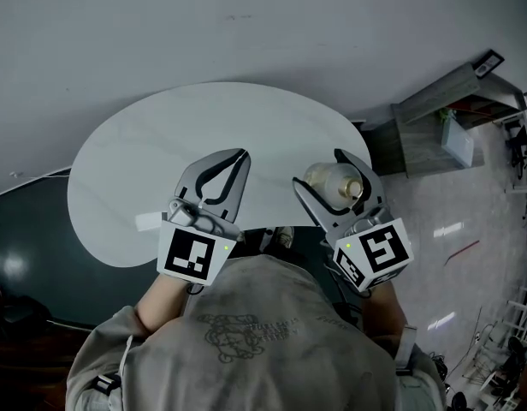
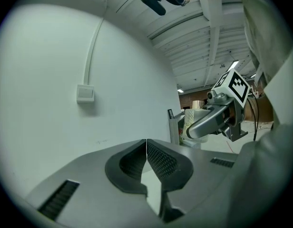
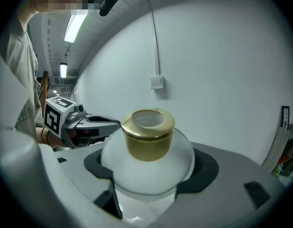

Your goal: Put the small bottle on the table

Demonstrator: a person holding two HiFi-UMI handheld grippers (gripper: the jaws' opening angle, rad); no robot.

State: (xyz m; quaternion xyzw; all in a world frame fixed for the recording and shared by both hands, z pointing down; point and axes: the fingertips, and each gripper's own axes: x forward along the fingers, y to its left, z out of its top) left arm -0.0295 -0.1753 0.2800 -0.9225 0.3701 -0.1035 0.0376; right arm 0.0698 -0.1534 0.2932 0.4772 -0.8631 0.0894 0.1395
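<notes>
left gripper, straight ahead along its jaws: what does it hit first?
Likely the white wall. The left gripper, jaws shut and empty, has nothing else ahead in its view; depth is unclear.

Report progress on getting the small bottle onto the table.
Done: the right gripper is shut on the small bottle. In hand: it holds the bottle over the near edge of the table, apparently off the surface; the left gripper is shut and empty. Left: set it down and release.

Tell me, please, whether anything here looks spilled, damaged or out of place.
Nothing stands out. The small bottle looks intact, gripped between the jaws of the right gripper; the left gripper is shut and empty. No spill shows on the table.
</notes>
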